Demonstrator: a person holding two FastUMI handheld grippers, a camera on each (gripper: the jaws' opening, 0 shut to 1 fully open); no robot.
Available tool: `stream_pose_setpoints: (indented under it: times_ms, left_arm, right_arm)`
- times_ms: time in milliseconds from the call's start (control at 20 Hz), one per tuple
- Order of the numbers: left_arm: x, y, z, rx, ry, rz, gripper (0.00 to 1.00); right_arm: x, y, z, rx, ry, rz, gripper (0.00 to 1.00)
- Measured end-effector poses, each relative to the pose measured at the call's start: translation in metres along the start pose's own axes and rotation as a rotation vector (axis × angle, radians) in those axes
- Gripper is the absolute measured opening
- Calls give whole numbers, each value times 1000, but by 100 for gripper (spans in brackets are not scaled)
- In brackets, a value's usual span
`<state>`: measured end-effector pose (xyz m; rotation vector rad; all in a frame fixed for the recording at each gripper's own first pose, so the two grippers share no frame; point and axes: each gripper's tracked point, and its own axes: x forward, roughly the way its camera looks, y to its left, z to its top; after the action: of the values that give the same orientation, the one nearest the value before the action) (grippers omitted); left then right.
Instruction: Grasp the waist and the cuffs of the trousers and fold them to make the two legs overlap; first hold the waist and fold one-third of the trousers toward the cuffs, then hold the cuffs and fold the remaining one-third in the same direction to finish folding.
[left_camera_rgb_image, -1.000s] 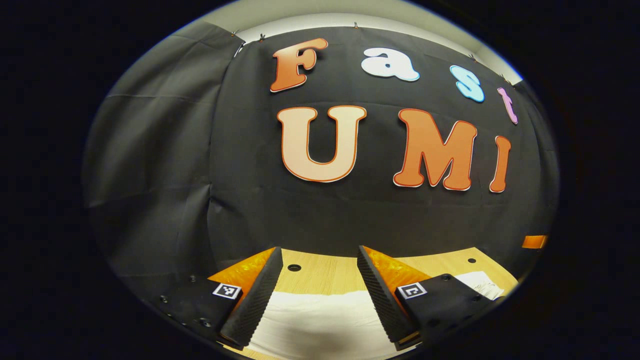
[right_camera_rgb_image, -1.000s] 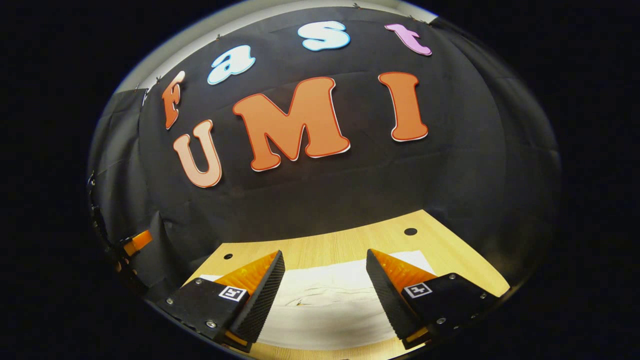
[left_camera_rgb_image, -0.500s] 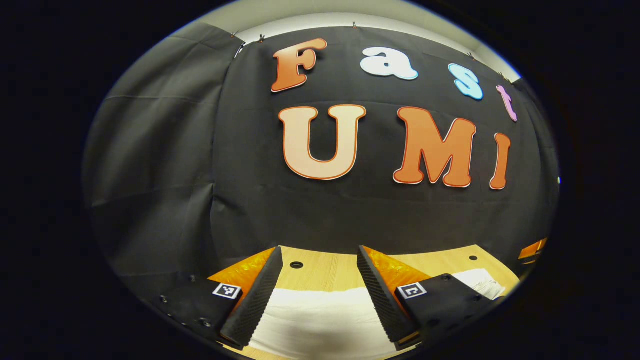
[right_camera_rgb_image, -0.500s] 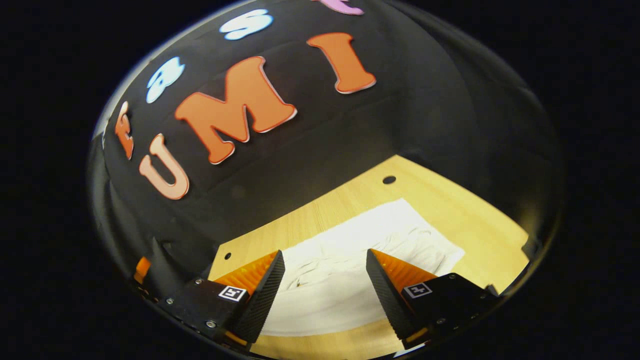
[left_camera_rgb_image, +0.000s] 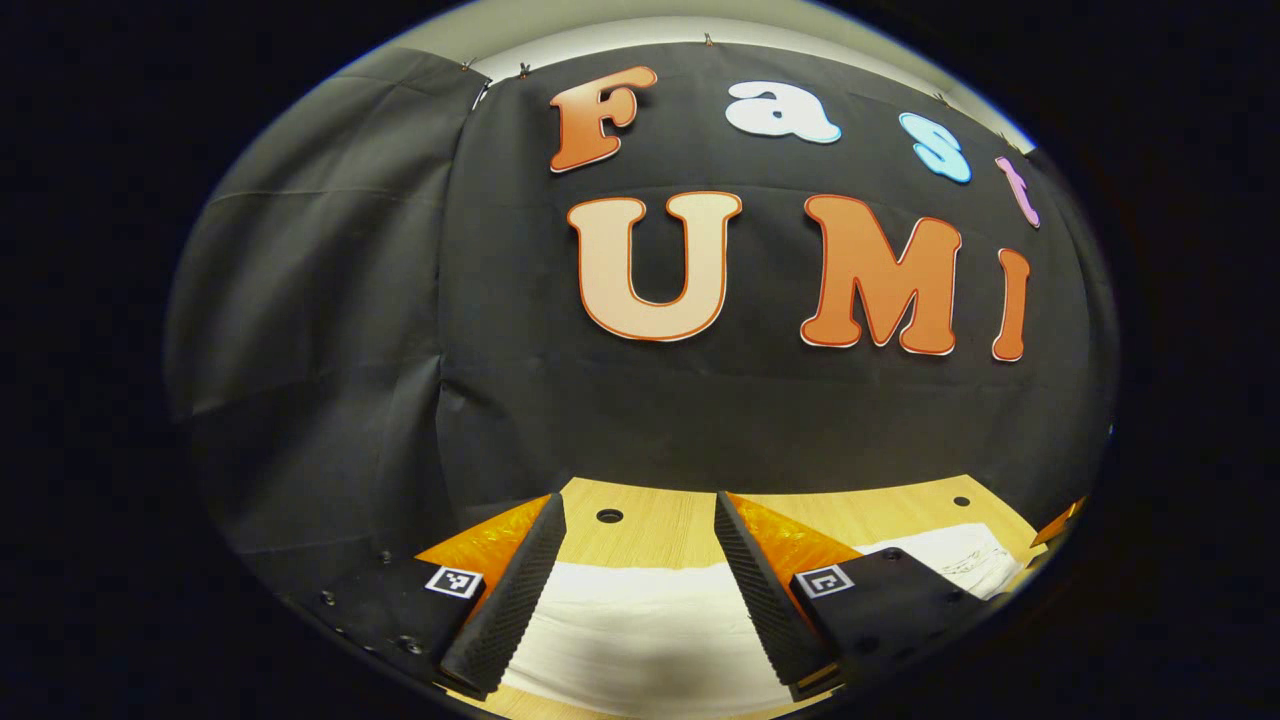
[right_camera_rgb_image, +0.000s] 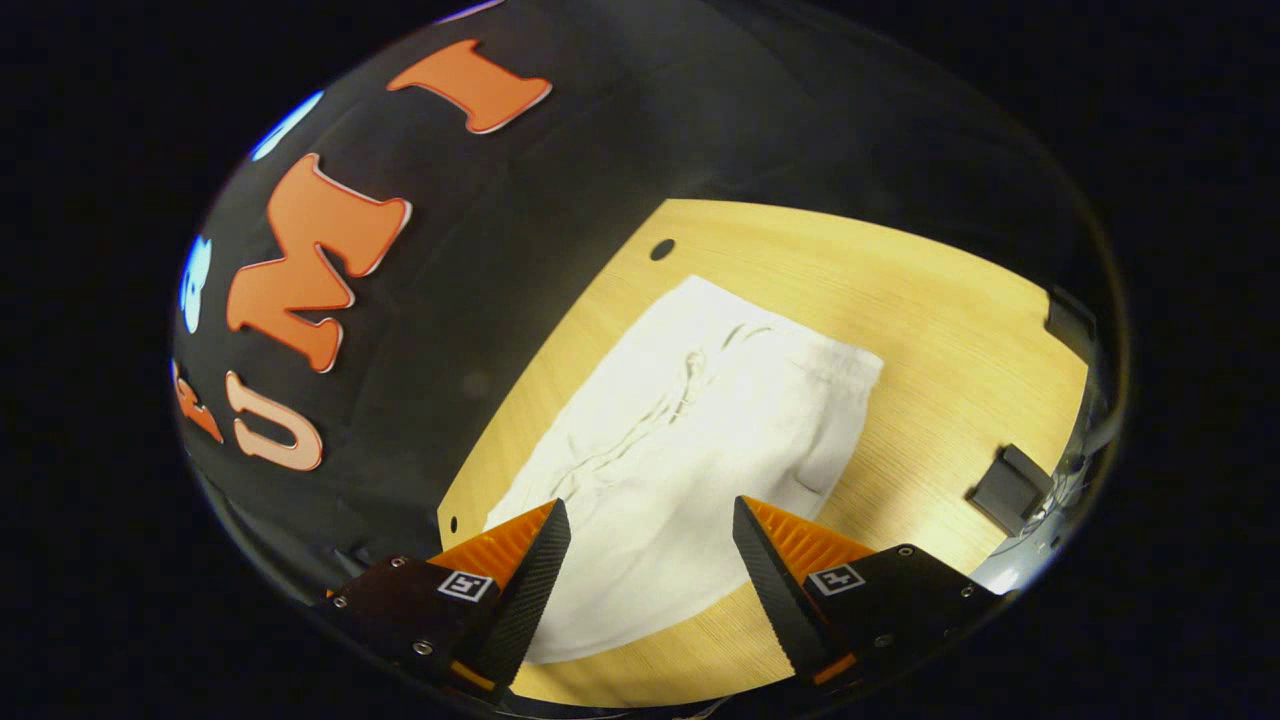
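Approaching flat trousers (right_camera_rgb_image: 690, 440) on table (right_camera_rgb_image: 930, 300), right gripper (right_camera_rgb_image: 650, 560) and left gripper (left_camera_rgb_image: 635, 570) both agape, empty; next: pinch waist and cuffs.

right gripper (right_camera_rgb_image: 650, 560) tilted down, trousers (right_camera_rgb_image: 690, 440) fuller

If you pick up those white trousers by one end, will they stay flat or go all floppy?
Probably floppy: the trousers are soft cloth with wrinkles running through the middle, so the loose part would likely droop. They look light, lying flat on the wooden table. Both grippers are open above them.
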<state>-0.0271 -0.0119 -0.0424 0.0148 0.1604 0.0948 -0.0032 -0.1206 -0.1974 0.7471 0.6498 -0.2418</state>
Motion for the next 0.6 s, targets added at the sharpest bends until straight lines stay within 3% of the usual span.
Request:
stream_pose_setpoints:
  times_ms: [250,450,600]
  left_arm:
    - [2,3,-10,-1,24,15,99]
    - [5,4,-15,-1,37,22,99]
    - [5,6,-15,3,40,33,98]
  right_arm:
    - [19,-59,-22,163,79,-103,99]
    - [31,-80,-29,299,119,-128,99]
    - [40,-85,-27,336,130,-137,99]
